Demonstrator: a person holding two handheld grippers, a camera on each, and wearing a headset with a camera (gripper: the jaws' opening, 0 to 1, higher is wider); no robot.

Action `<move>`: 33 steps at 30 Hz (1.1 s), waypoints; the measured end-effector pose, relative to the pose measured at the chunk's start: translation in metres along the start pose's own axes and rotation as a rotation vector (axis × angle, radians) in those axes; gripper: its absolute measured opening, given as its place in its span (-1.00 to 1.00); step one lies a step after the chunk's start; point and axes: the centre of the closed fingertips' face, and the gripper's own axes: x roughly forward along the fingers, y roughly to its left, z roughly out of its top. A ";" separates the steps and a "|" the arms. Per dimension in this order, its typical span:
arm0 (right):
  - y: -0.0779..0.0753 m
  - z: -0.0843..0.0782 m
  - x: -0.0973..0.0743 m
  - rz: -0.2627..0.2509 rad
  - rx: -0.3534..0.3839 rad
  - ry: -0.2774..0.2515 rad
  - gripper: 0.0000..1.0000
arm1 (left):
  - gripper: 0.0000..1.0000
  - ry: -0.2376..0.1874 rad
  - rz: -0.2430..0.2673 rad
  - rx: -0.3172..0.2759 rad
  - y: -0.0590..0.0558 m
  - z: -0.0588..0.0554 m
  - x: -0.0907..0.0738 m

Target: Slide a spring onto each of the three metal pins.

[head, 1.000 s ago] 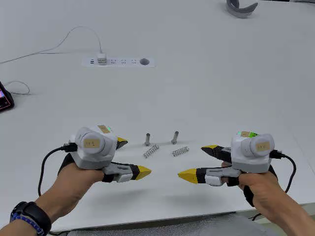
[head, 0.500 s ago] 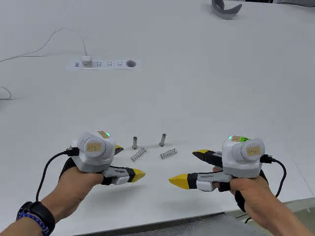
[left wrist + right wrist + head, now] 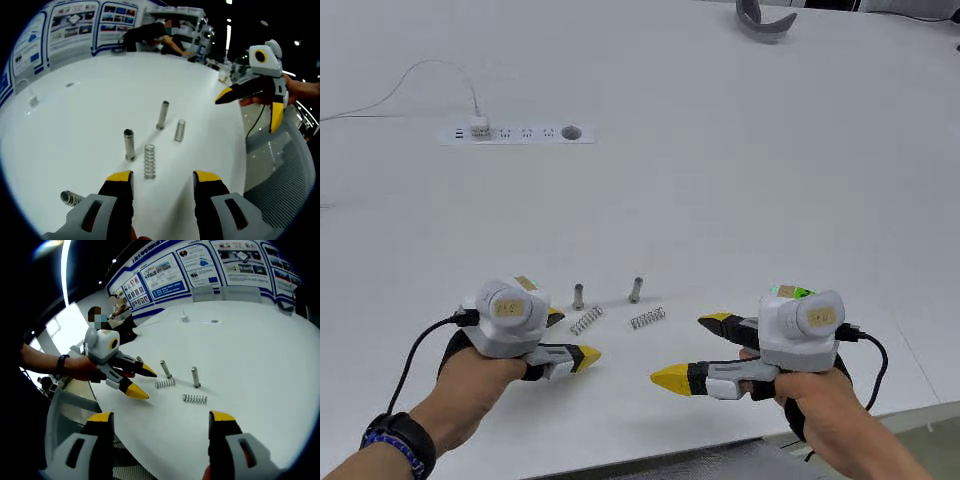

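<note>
At the left, the left gripper (image 3: pixel 570 337) hovers low over the near edge of the white worktop (image 3: pixel 740 180). Its jaws are apart with nothing between them and aimed toward the parts, probably so it can close on a spring without much reach. In the left gripper view a small metal piece (image 3: pixel 70 198) lies close beside one jaw; whether it is a third spring or a pin on its side I cannot tell. Next, the left pin (image 3: pixel 578 296) stands upright and bare, with the left spring (image 3: pixel 587 320) lying flat just beside it on the near side. The right pin (image 3: pixel 636 290) stands likewise, and the right spring (image 3: pixel 647 318) lies near its foot. The pins stand on end, it seems, so that a spring can be dropped over the top, and no spring is on a pin yet. At the right, the right gripper (image 3: pixel 688 350) faces inward with its jaws wide apart and empty, well placed to steady a pin or take the nearer spring.
</note>
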 end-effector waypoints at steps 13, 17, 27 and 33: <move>0.002 -0.004 0.002 0.012 0.014 0.008 0.57 | -0.45 -0.008 0.057 -0.021 0.014 -0.003 0.011; 0.002 -0.005 0.002 0.013 0.016 0.010 0.56 | -0.56 -0.008 0.069 -0.027 0.016 -0.004 0.013; 0.001 -0.008 0.002 0.013 0.020 0.016 0.56 | -0.76 -0.033 0.099 -0.030 0.019 0.000 0.016; 0.002 -0.008 0.003 0.016 0.022 0.015 0.55 | -0.78 -0.026 0.113 0.000 0.020 -0.001 0.018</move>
